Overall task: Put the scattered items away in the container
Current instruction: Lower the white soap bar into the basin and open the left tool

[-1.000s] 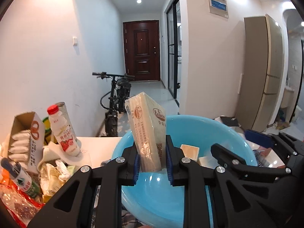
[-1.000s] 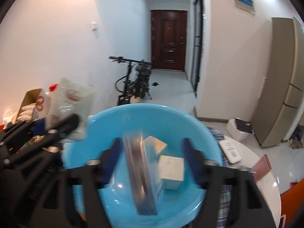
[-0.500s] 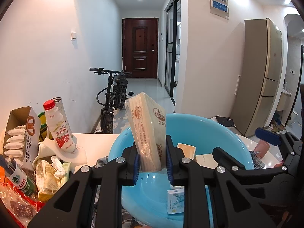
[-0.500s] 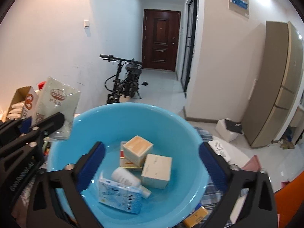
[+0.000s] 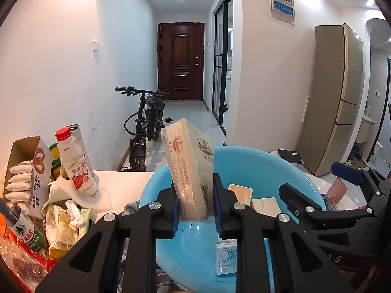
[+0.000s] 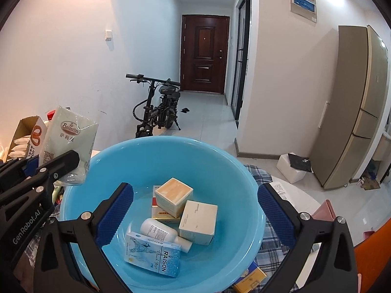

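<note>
A blue basin (image 6: 156, 161) stands on the table and holds several boxes, a white bottle (image 6: 158, 230) and a light blue RAISON box (image 6: 152, 254). My left gripper (image 5: 195, 210) is shut on a cream wafer pack (image 5: 190, 171), held upright over the basin's near left rim (image 5: 151, 190). The pack also shows in the right wrist view (image 6: 70, 141). My right gripper (image 6: 193, 212) is wide open and empty above the basin.
Left of the basin lie a milk drink bottle (image 5: 77, 163), an open carton of white sachets (image 5: 27, 173), a green-label bottle (image 5: 24, 229) and crumpled wrappers (image 5: 63, 222). A yellow box (image 6: 249, 278) lies by the basin's near rim. A pink object (image 6: 325, 210) sits at the right.
My right gripper opened and let the RAISON box fall into the basin, then lifted a little. My left gripper kept its hold on the wafer pack and barely moved.
</note>
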{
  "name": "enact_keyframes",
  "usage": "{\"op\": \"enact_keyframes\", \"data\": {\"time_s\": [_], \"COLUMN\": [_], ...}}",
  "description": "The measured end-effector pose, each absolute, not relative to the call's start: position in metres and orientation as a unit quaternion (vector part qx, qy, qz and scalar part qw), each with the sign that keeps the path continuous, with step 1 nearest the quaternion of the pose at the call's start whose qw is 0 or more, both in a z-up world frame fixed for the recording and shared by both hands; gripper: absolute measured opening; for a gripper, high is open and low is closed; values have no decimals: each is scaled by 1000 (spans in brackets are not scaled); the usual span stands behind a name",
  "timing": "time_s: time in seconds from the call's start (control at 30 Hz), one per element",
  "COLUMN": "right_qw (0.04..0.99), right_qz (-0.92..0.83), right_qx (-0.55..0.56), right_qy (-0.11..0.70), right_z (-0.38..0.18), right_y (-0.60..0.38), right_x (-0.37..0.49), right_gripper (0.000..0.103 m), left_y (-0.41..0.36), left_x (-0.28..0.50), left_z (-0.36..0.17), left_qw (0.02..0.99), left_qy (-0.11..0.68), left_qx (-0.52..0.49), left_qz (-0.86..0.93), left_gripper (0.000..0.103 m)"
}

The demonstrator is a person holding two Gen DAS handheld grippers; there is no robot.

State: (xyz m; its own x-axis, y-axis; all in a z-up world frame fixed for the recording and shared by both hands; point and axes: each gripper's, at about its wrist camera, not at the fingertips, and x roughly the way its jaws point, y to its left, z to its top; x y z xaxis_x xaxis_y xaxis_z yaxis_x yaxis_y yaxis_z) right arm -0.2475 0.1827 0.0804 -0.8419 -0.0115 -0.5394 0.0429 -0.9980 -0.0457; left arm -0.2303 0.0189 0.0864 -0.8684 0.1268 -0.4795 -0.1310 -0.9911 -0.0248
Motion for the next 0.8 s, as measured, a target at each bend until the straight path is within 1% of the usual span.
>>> {"op": "enact_keyframes", "data": {"time_s": [0.73, 0.77, 0.8], "right_qw": [10, 10, 9], "right_qz": [-957, -957, -957], "right_qx": [288, 288, 288], "right_qy": [19, 19, 19], "right_z": [81, 81, 81], "right_y": [180, 180, 179], "right_x": [-249, -249, -249], "right_gripper": [103, 103, 103], "left_y": [17, 18, 18], "left_x": [-235, -235, -235], "left_z": [83, 83, 83], "left_qw": [88, 86, 86], "left_qy": [-11, -8, -4], "left_qx": [-262, -262, -261], "left_qz": [961, 961, 962], "left_gripper": [22, 26, 39]}}
